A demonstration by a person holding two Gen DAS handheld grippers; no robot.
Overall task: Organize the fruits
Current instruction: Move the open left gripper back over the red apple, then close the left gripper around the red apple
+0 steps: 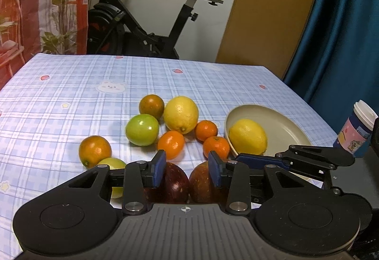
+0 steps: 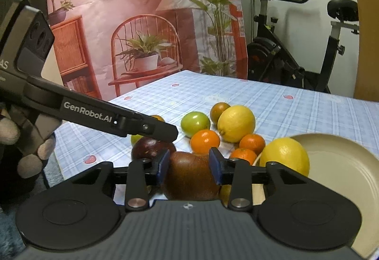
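Observation:
Several fruits lie on the blue checked tablecloth (image 1: 71,99): a lemon (image 1: 181,114), a green apple (image 1: 142,130), small oranges (image 1: 171,144) and two red apples. Another lemon (image 1: 247,136) lies in the beige plate (image 1: 284,127). My left gripper (image 1: 187,169) is open and empty, above the dark red apple (image 1: 175,179) and the reddish apple (image 1: 201,182). My right gripper (image 2: 189,166) has its blue pads on both sides of the reddish apple (image 2: 190,174), beside the plate (image 2: 336,170). The left gripper's finger (image 2: 151,128) shows over the dark apple (image 2: 148,148).
A paper cup (image 1: 357,128) stands at the table's right edge. An exercise bike (image 1: 146,21) stands behind the table, with a printed backdrop (image 2: 132,23) to the left and a blue curtain (image 1: 343,35) to the right.

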